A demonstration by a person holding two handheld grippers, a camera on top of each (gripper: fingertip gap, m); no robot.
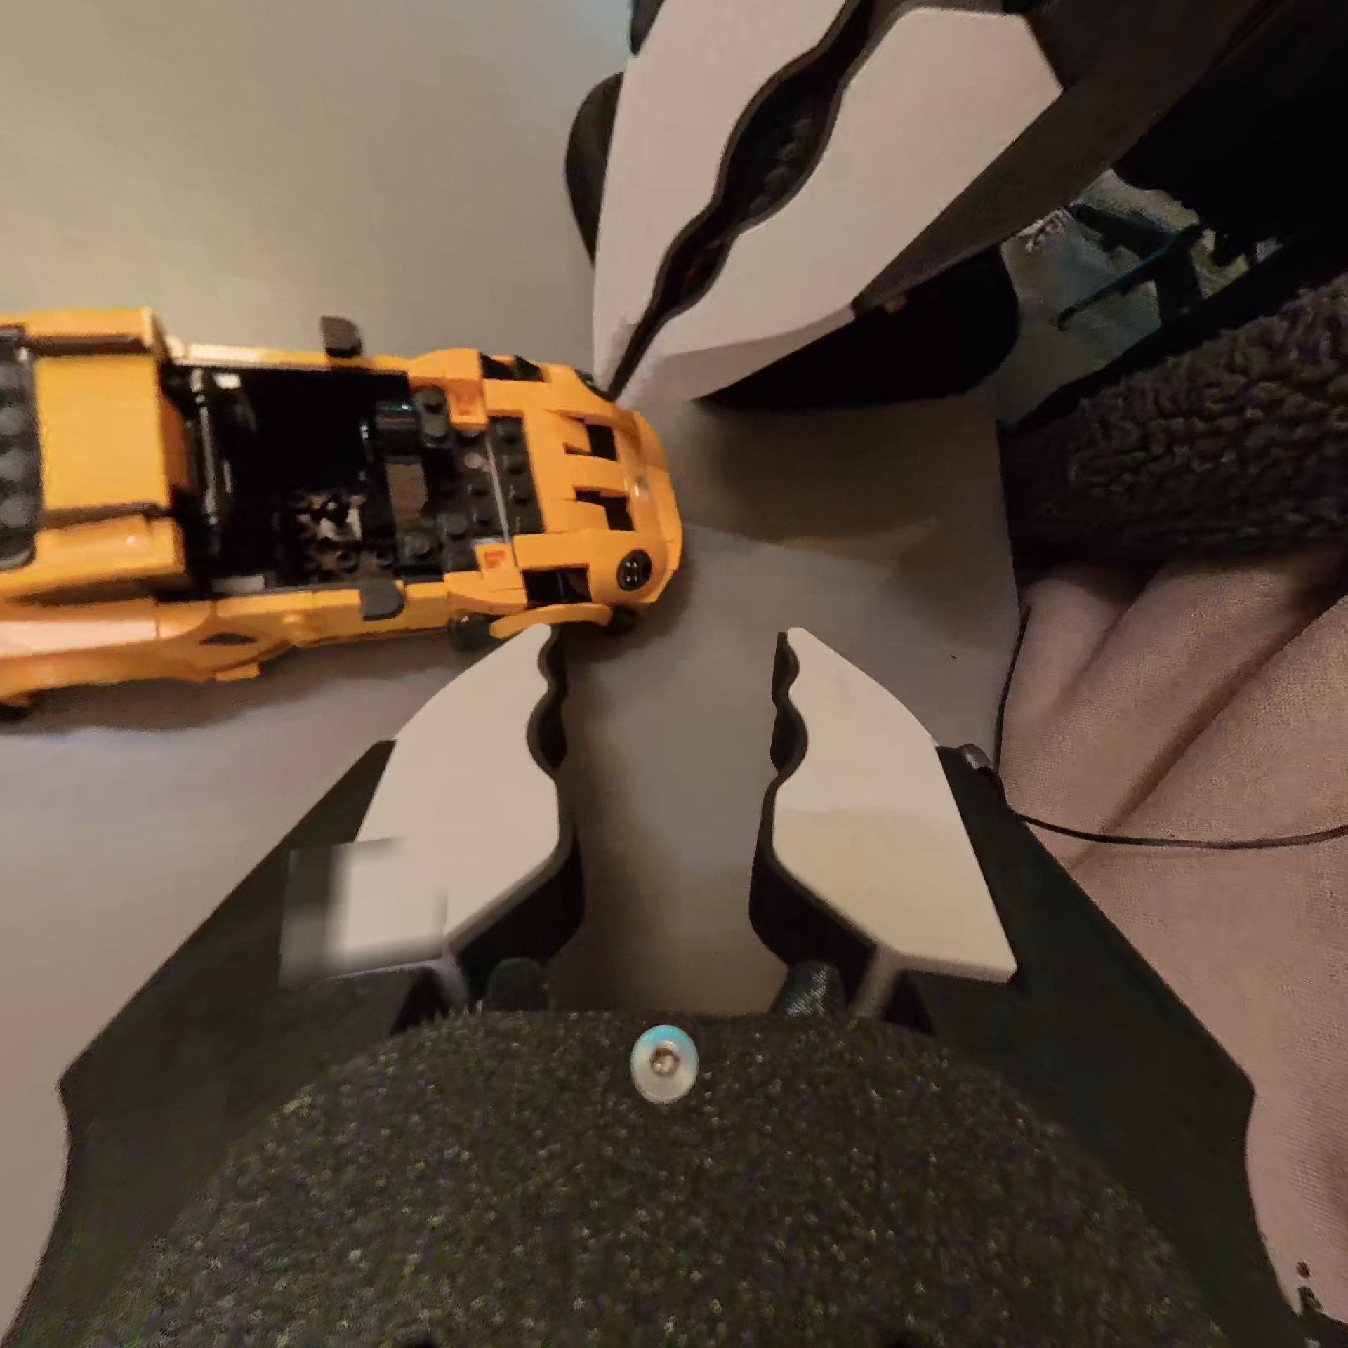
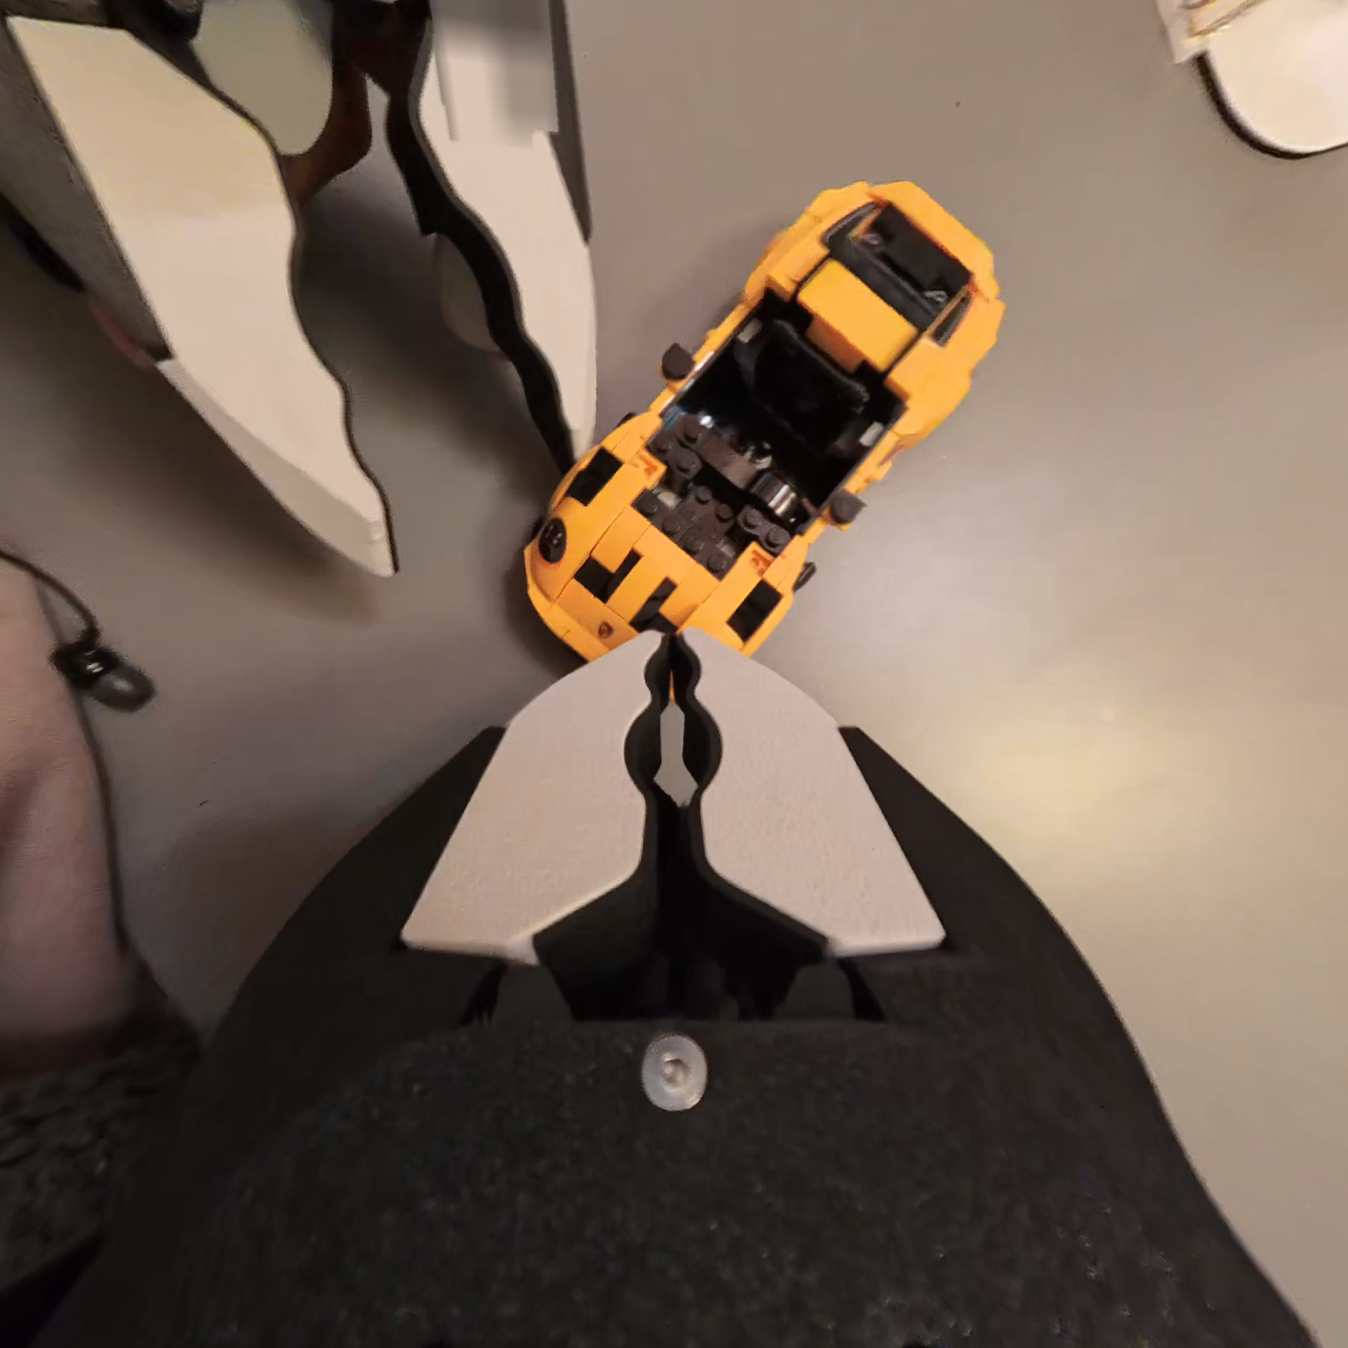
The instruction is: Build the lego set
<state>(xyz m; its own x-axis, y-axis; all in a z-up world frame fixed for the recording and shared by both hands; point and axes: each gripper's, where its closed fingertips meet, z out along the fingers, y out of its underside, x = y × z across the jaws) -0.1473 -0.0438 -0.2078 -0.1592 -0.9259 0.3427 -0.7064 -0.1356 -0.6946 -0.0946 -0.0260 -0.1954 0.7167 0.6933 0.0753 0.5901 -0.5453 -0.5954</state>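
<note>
Yellow lego car on grey counter, frame centre, long axis toward upper right. Right claw clenched, tips at nose, possibly touching. Left claw released, empty, just beside front corner.

A plain grey table carries a yellow-orange lego car with black parts, standing on its wheels, roof off and cabin open. A white, dark-rimmed object lies near the far corner, cut off by the frame.
</note>
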